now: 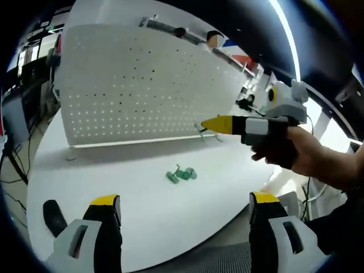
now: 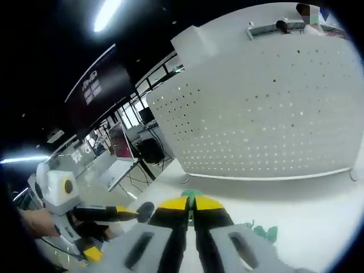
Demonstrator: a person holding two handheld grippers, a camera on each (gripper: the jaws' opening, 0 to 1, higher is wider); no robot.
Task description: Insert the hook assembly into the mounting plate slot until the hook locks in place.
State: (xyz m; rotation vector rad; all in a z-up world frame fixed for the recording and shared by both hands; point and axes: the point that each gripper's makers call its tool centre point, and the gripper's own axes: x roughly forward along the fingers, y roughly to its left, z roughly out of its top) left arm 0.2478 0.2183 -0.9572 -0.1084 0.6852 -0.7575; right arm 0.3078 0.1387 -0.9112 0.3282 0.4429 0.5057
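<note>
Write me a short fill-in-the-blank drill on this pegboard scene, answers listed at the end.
1. The green hooks lying on the table are in front of the white ____.
2. The right gripper is shut on a small ____ piece.
3. The left gripper has its jaws ____, with nothing between them.
4. The tips of both grippers are coloured ____.

Missing words: pegboard; green; open; yellow
</note>
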